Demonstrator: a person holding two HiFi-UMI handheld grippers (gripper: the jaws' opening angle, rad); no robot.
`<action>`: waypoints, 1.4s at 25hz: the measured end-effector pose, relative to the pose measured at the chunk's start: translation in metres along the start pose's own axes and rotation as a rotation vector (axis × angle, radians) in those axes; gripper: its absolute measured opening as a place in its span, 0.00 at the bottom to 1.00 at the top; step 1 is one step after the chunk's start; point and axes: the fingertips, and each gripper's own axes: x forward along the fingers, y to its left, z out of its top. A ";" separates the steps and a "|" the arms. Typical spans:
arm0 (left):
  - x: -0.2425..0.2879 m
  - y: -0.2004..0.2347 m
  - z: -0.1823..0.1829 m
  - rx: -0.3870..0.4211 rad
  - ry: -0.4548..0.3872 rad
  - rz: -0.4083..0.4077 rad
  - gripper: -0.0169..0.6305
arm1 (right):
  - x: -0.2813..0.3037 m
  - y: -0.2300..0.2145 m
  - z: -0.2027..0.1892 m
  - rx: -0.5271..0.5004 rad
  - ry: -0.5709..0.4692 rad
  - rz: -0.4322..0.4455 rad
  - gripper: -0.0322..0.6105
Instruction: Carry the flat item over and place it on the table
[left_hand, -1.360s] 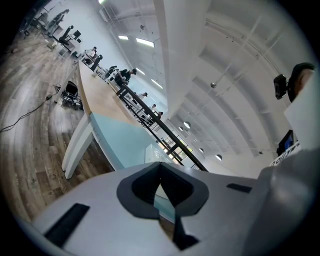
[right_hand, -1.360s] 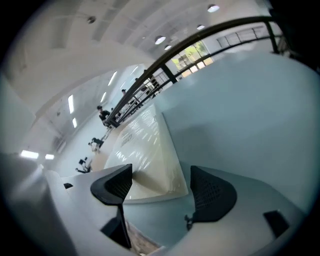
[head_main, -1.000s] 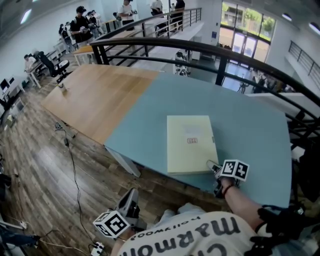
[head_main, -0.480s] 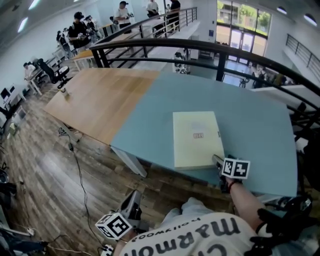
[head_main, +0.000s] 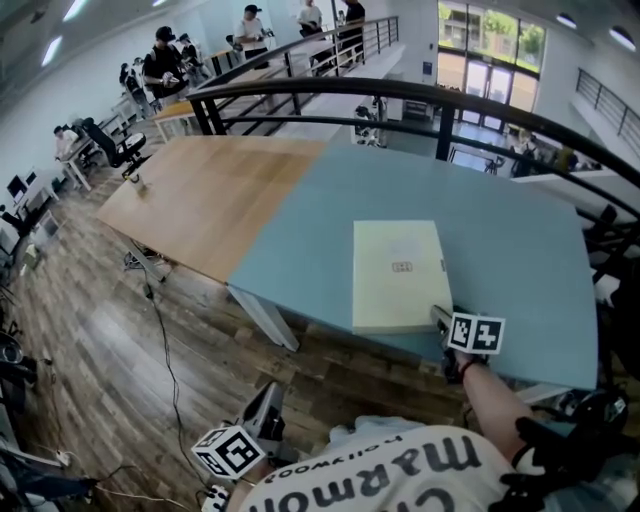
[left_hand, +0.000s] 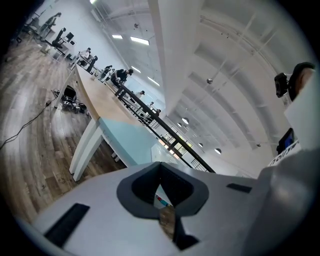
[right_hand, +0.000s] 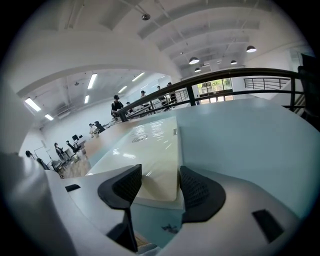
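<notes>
One folder (head_main: 397, 270) on table (head_main: 515, 235) — railing (head_main: 440, 98) apparently just beyond.

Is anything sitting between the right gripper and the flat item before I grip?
Nothing visible does. The near corner of the flat item lies between the jaws of the right gripper, which are closing around it, and nothing else is between the pads. The item lies flat on the blue table.

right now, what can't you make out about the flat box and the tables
- Label on the pale yellow box: print too small in the head view, blurred in the right gripper view.
- Small object on the wooden tabletop: too small to name, head view.
- Box's underside: hidden against the teal table, all views.
</notes>
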 end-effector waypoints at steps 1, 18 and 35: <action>-0.001 -0.003 -0.001 0.001 -0.002 0.001 0.03 | -0.002 0.000 -0.001 0.001 -0.007 0.011 0.44; 0.053 -0.120 -0.115 -0.006 0.066 -0.066 0.03 | -0.107 -0.108 -0.018 0.051 0.039 0.133 0.16; 0.048 -0.232 -0.257 -0.025 0.099 -0.069 0.03 | -0.214 -0.258 -0.049 0.097 0.047 0.111 0.13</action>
